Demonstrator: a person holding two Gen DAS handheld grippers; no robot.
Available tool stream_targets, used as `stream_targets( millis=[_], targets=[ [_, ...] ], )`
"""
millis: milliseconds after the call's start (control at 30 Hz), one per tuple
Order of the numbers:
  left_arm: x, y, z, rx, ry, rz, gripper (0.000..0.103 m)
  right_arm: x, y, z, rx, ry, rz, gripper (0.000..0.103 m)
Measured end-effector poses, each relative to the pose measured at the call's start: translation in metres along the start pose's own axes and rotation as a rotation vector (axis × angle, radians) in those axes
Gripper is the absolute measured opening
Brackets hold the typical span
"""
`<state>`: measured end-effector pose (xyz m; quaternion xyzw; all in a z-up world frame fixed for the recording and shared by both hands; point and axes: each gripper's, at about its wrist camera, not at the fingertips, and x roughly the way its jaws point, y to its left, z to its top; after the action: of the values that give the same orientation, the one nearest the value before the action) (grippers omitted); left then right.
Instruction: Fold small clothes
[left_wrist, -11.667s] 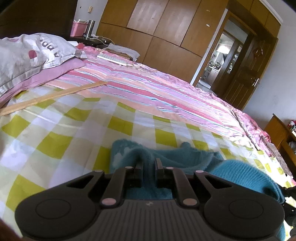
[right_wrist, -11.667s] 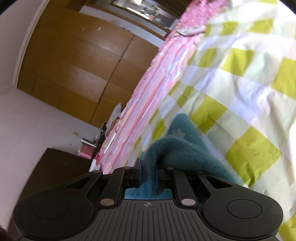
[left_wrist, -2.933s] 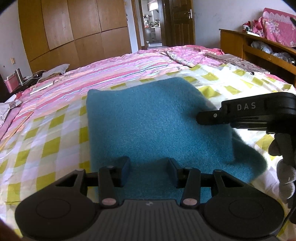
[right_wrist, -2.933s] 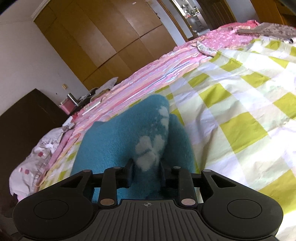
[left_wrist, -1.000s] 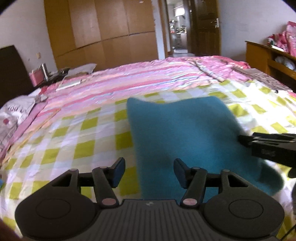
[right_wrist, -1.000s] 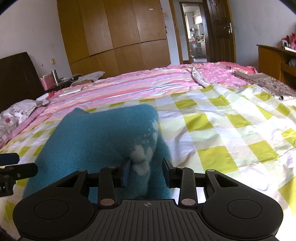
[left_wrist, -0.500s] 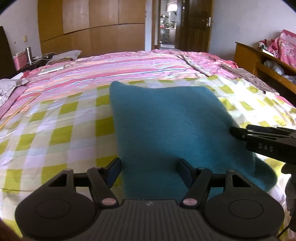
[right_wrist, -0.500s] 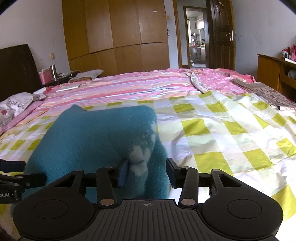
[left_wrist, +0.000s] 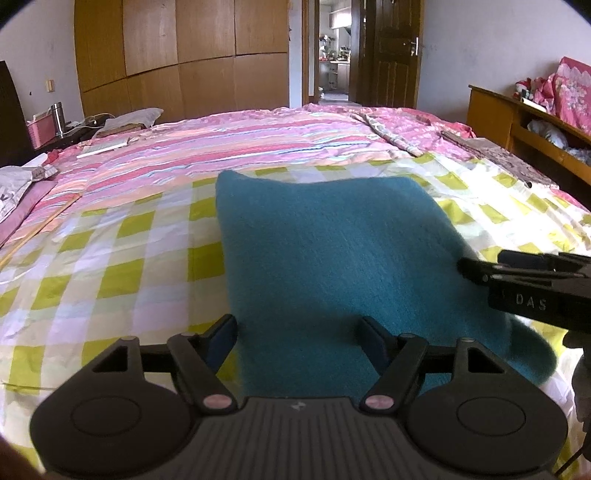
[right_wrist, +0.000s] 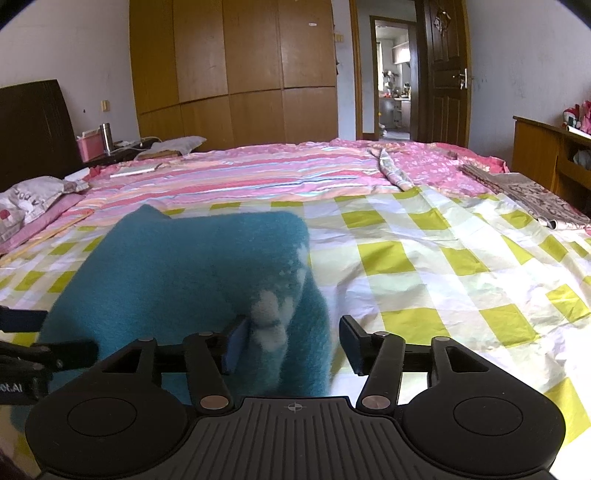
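Folded garment (left_wrist: 332, 251) lies flat on checked sheet (left_wrist: 110, 266) at near part of bed, striped cover (left_wrist: 240, 147) behind it, pillow (right_wrist: 29, 206) far left, wardrobe (right_wrist: 236, 66) and doorway (right_wrist: 393, 77) beyond, shelf unit (left_wrist: 524, 122) right.

left tongs (left_wrist: 300, 338) spread wide, right tongs (right_wrist: 290, 345) just been opening too, both angled downward, side by side

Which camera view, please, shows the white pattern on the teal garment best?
The right wrist view: the white pattern runs down the teal garment at its near right edge. The left wrist view shows only plain teal fabric, with no pattern visible.
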<state>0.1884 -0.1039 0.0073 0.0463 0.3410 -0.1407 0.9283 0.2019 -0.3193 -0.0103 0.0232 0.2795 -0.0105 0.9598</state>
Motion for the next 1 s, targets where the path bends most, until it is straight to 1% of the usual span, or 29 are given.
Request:
stream_targets(
  millis=[67, 167, 300, 433, 500, 600, 667, 733, 800, 833, 867, 900, 1000],
  targets=[
    [-0.001, 0.003, 0.001, -0.008, -0.007, 0.004, 0.077, 0.001, -0.003, -0.001, 0.008, 0.002, 0.004, 0.060],
    [-0.001, 0.008, 0.001, -0.014, -0.010, 0.002, 0.078, 0.002, -0.011, -0.001, 0.047, 0.014, 0.031, 0.061],
    [0.006, 0.018, -0.003, -0.034, 0.010, -0.036, 0.087, 0.003, -0.024, -0.004, 0.118, 0.023, 0.090, 0.063],
    [0.016, 0.021, -0.003, -0.063, 0.015, -0.081, 0.092, 0.008, -0.039, -0.007, 0.209, 0.048, 0.166, 0.064],
    [0.021, 0.021, -0.002, -0.067, 0.016, -0.102, 0.093, 0.012, -0.048, -0.009, 0.282, 0.069, 0.215, 0.064],
    [0.025, 0.019, 0.000, -0.056, 0.013, -0.113, 0.096, 0.019, -0.059, -0.014, 0.381, 0.099, 0.287, 0.064],
    [0.026, 0.018, 0.001, -0.065, 0.015, -0.122, 0.096, 0.022, -0.063, -0.016, 0.418, 0.111, 0.331, 0.065],
    [0.026, 0.017, 0.000, -0.067, 0.011, -0.126, 0.096, 0.025, -0.059, -0.018, 0.437, 0.134, 0.375, 0.066],
    [0.025, 0.017, -0.002, -0.066, 0.015, -0.128, 0.095, 0.026, -0.049, -0.020, 0.405, 0.130, 0.359, 0.067],
    [0.024, 0.017, -0.002, -0.067, 0.017, -0.131, 0.093, 0.026, -0.047, -0.020, 0.400, 0.127, 0.356, 0.066],
    [0.023, 0.018, -0.003, -0.071, 0.019, -0.135, 0.093, 0.024, -0.046, -0.019, 0.407, 0.130, 0.362, 0.063],
    [0.020, 0.019, -0.003, -0.074, 0.021, -0.138, 0.091, 0.023, -0.046, -0.019, 0.416, 0.130, 0.375, 0.055],
    [0.008, 0.020, -0.007, -0.070, 0.031, -0.138, 0.088, 0.019, -0.042, -0.016, 0.410, 0.147, 0.405, 0.048]
  ],
)
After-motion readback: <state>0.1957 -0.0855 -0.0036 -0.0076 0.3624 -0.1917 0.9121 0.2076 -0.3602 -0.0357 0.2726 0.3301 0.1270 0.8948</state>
